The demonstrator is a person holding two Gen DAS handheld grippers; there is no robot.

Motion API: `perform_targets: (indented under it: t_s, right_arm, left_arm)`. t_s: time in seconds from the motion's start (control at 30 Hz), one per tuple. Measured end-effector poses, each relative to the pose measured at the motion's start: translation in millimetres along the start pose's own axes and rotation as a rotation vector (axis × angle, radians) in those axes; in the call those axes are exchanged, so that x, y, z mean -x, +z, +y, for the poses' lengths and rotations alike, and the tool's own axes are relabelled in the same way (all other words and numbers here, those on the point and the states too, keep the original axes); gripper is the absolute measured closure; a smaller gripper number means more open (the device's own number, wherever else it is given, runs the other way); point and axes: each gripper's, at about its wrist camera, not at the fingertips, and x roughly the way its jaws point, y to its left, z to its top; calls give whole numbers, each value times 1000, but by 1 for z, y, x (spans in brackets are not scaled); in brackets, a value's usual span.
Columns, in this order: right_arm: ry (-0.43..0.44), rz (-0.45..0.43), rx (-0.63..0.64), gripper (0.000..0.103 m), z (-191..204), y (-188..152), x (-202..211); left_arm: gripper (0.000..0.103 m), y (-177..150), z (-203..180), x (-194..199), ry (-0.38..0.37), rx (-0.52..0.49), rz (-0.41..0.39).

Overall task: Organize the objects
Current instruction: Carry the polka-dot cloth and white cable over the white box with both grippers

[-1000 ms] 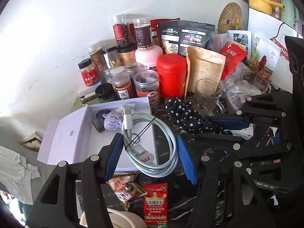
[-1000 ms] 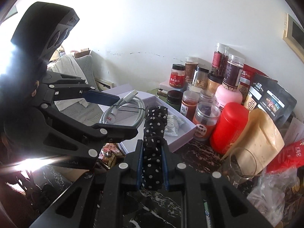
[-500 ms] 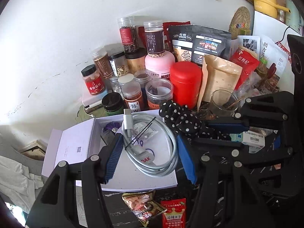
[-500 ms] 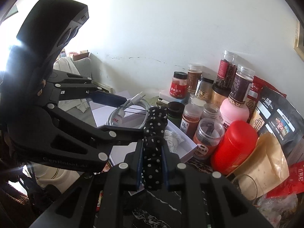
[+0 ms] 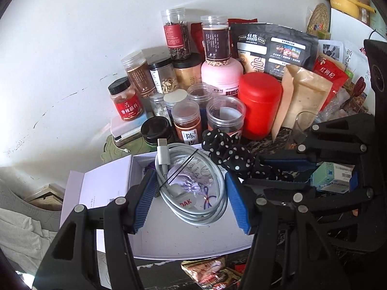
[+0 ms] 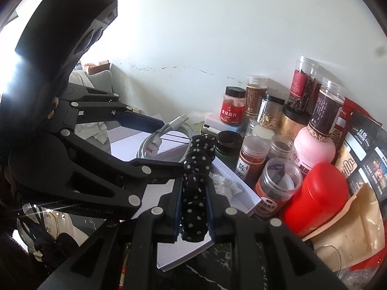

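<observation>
Presently, a coiled white USB cable (image 5: 193, 186) is grasped over the open white box (image 5: 183, 236) by the left gripper (image 5: 189, 201) and a polka-dot scrunchie (image 6: 196, 193) is clenched by the right gripper (image 6: 195, 211), so the jars (image 5: 226, 116) could be toppled if either is swung wide.

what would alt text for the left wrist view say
The left gripper holds a coiled white charging cable between its blue pads above an open white box. At right, the right gripper clamps a black polka-dot scrunchie; jars and pouches crowd the wall behind.
</observation>
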Motion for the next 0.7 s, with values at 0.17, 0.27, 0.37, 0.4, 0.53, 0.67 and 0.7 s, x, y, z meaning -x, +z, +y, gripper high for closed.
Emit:
perform_targets:
  t_s: [0.17, 0.27, 0.37, 0.4, 0.53, 0.67, 0.7]
  right_arm:
    - [13, 20, -6, 86, -5, 3, -25]
    - [10, 32, 1, 86, -7, 3, -39]
    - [22, 53, -14, 86, -11, 1, -54]
    - [25, 61, -17, 86, -12, -1, -60]
    - [24, 86, -14, 86, -13, -7, -78]
    - [41, 113, -32, 86, -17, -14, -97]
    - [43, 119, -31, 86, -17, -16, -100]
  left_arm:
    - [47, -2, 17, -25, -8, 19, 31]
    - [47, -4, 27, -43, -17, 37, 47]
    - [47, -11, 37, -61, -46, 71, 69]
    - [47, -13, 39, -67, -50, 76, 77]
    - [47, -22, 45, -92, -59, 90, 109]
    - [47, -30, 50, -109, -62, 108, 129]
    - [47, -32, 51, -114, -63, 112, 132]
